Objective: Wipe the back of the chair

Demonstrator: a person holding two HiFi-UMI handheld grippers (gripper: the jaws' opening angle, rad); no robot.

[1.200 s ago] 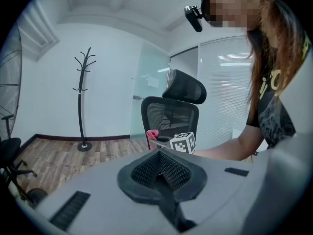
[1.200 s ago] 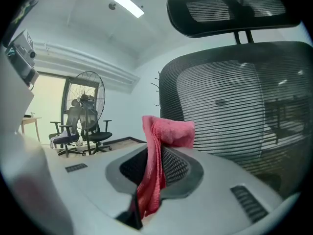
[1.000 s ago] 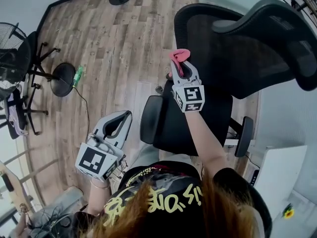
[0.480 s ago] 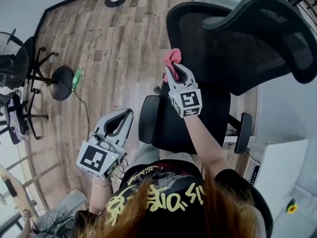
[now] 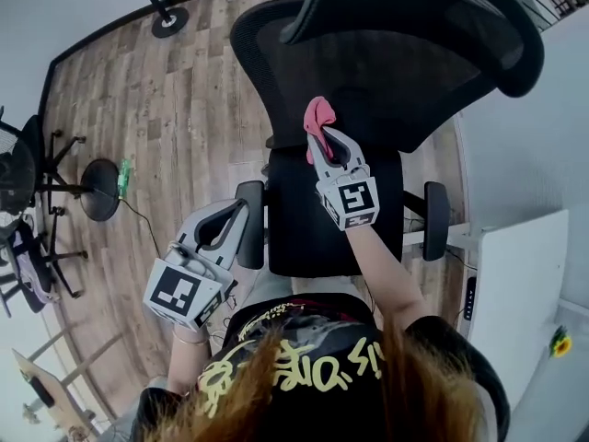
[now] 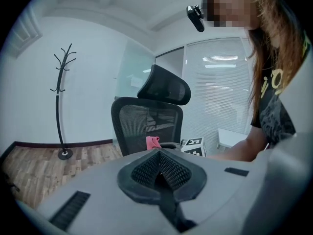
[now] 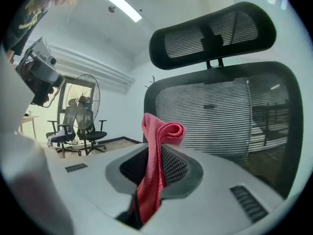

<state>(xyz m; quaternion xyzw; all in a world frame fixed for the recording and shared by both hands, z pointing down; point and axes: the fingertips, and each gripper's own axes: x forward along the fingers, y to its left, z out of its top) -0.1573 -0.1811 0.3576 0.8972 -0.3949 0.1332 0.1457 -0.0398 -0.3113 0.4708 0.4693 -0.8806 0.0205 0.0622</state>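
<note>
A black mesh office chair (image 5: pixel 368 72) with a headrest (image 5: pixel 433 7) stands in front of me, its seat facing me. My right gripper (image 5: pixel 324 138) is shut on a pink cloth (image 5: pixel 318 118) and is held over the seat, just short of the mesh backrest (image 7: pixel 215 111). In the right gripper view the pink cloth (image 7: pixel 155 155) sticks up from between the jaws. My left gripper (image 5: pixel 232 212) hangs low at the chair's left armrest (image 5: pixel 249 238), shut and holding nothing. The left gripper view shows the chair (image 6: pixel 146 126) and the cloth (image 6: pixel 152 142) from the side.
A coat stand (image 6: pixel 61 106) rises on the wooden floor (image 5: pixel 175 118) beyond the chair. A standing fan (image 5: pixel 14 168) and another office chair (image 5: pixel 37 274) are at the far left. A white desk (image 5: pixel 515 284) lies to the right, close to the chair's right armrest (image 5: pixel 434 219).
The chair has swung round so that it faces me squarely. My right gripper with the cloth stays in front of the backrest. The left gripper has barely moved.
</note>
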